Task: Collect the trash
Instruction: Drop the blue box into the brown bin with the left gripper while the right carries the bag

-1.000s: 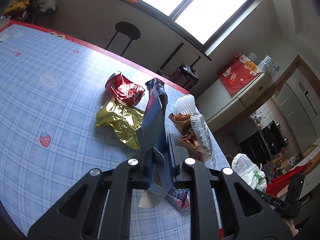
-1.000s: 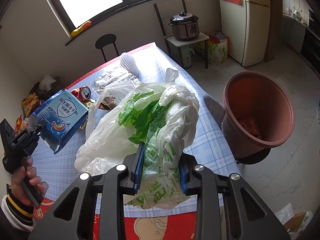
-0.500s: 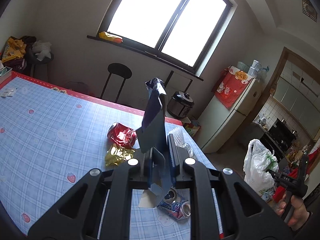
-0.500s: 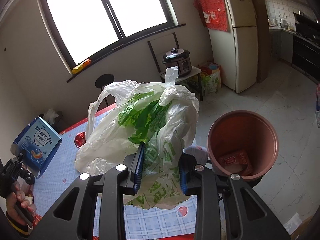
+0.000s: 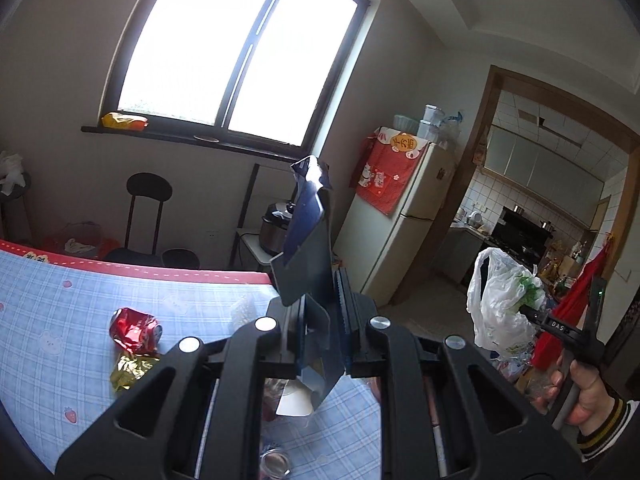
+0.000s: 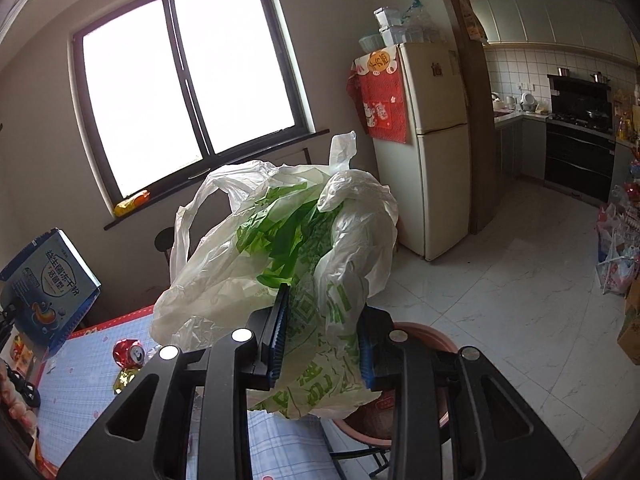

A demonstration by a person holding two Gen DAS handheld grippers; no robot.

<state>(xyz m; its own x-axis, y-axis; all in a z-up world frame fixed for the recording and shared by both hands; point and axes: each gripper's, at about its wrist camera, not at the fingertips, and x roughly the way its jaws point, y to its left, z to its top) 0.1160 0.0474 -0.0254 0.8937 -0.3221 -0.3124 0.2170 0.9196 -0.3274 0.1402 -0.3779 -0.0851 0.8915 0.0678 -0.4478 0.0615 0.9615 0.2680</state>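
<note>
Tongs first: my left gripper [image 5: 318, 320] is clamped tight on a flattened blue box [image 5: 306, 240], which stands up from the jaws above the table [image 5: 60, 300]. My right gripper [image 6: 322, 336] is pinched partway shut on a crumpled white and green plastic bag [image 6: 280, 248], bulging up out of the jaws. Below it I see the rim of a brown tub [image 6: 432, 334] on the floor. On the checked tablecloth lie a crushed red can [image 5: 134, 328] and, just beside it, a gold wrapper [image 5: 130, 368].
</note>
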